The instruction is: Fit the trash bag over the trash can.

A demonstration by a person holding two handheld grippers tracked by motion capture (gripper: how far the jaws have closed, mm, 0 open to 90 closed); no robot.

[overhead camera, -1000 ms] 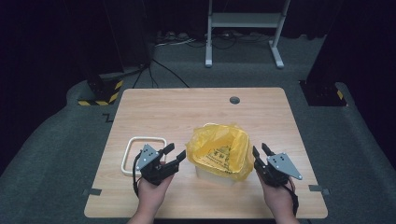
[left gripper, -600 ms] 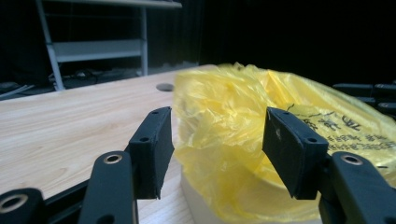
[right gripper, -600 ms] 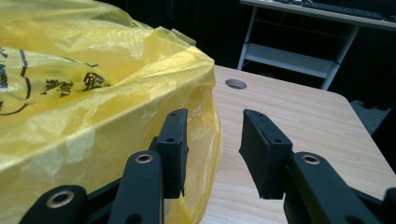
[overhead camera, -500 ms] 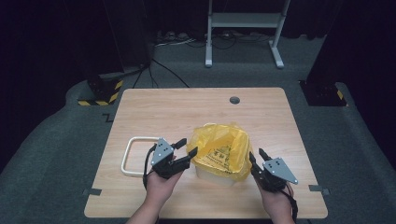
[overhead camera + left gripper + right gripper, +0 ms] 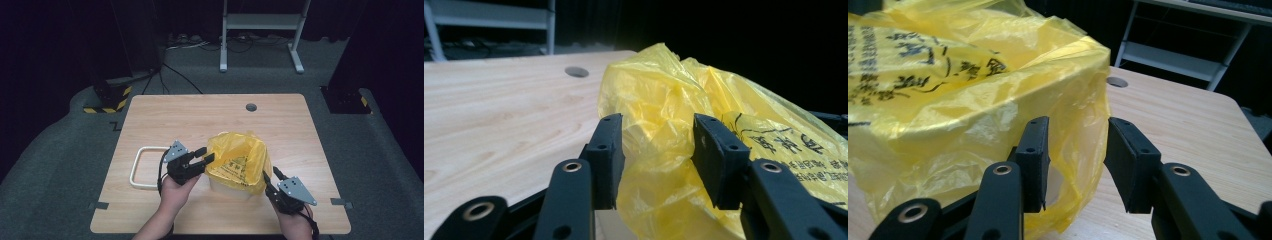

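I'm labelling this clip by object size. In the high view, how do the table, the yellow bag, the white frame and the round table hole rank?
1. table
2. yellow bag
3. white frame
4. round table hole

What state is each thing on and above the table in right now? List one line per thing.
Yellow bag: draped over a white bin, crumpled, mouth open upward.
White bin: upright, mostly covered.
White frame: lying flat left of the bin.
Left gripper: jaws apart, just been closing, bag film between them.
Right gripper: jaws apart at the bag's edge.
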